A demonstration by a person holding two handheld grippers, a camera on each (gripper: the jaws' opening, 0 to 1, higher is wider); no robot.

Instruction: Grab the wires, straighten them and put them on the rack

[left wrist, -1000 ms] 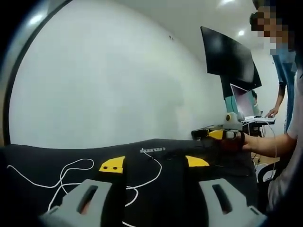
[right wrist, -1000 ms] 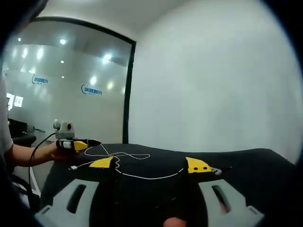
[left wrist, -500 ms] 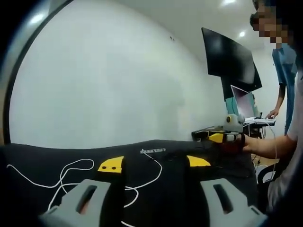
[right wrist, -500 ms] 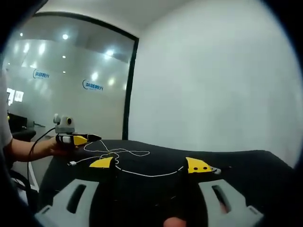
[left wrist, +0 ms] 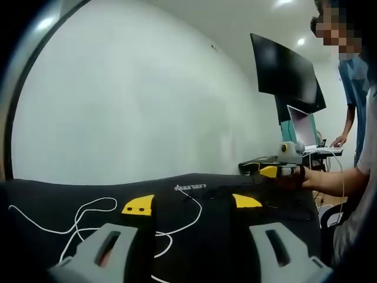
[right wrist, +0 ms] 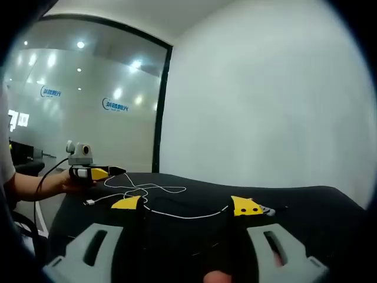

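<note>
White wire (left wrist: pixel 88 221) lies looped on the black mat (left wrist: pixel 212 236), ahead of the left gripper (left wrist: pixel 191 203), jaws apart. The right gripper (right wrist: pixel 185 206), jaws apart too, hovers over the wire (right wrist: pixel 177 215).

The bench (left wrist: pixel 247 224) wears a matt black cloth. The wires (left wrist: pixel 88 221) look like smooth white plastic with a slight sheen. Each tool (right wrist: pixel 185 206) has matt grey plastic jaws tipped with yellow pads. The wall (left wrist: pixel 129 106) is plain matt white.
</note>
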